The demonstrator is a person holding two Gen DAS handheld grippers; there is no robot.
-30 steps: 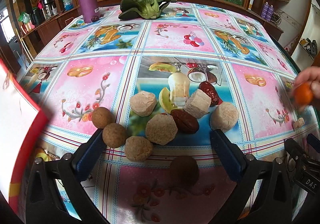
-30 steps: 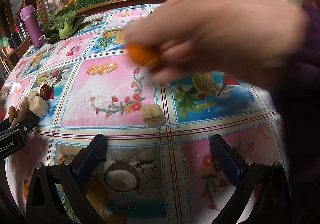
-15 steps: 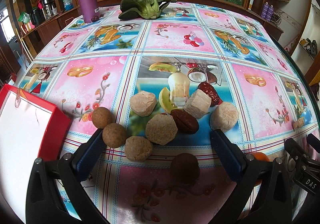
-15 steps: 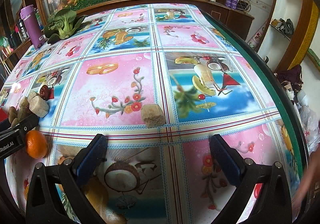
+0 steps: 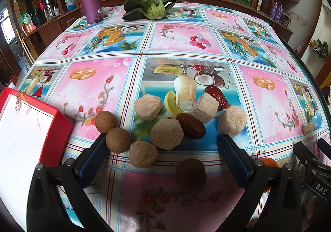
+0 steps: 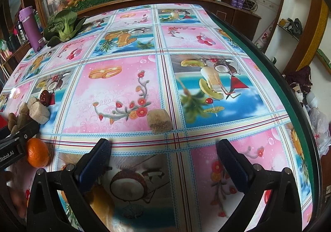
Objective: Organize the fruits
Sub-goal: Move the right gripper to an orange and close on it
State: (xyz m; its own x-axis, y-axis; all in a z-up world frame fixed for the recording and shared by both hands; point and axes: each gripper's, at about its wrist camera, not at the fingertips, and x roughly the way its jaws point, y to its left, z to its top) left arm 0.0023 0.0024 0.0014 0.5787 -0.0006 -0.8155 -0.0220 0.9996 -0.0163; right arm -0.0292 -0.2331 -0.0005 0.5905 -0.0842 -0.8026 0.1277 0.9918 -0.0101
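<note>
While both grippers are held low over the table (image 5: 186,46), their jaws are spread wide and nothing is gripped. In the left wrist view the left gripper (image 5: 163,149) frames a cluster of fruits and cakes at the centre of the frame: two brown balls (image 5: 105,121) at the left, touching each other, the nearer one just beside the left finger; pale cakes (image 5: 148,107) spread across the middle; and two red dates (image 5: 216,94), one upper right beside a square cake and one darker in the middle, against a hexagonal cake. A dark round fruit (image 5: 191,174) is seen apart from the cluster, low in the frame between the fingers. A red box (image 5: 55,126) with a white inside is seen at the left edge. An orange (image 5: 269,162) is partly hidden behind the right finger, at the lower right.

In the right wrist view the right gripper (image 6: 163,149) is pointed at a lone tan cake (image 6: 159,121) lying just beyond the fingertips at the centre of the frame. The orange is seen at the lower left, touching the black body of the other gripper. A purple flask (image 6: 31,27) and a green vegetable (image 6: 64,27) are seen at the upper left, near each other.
</note>
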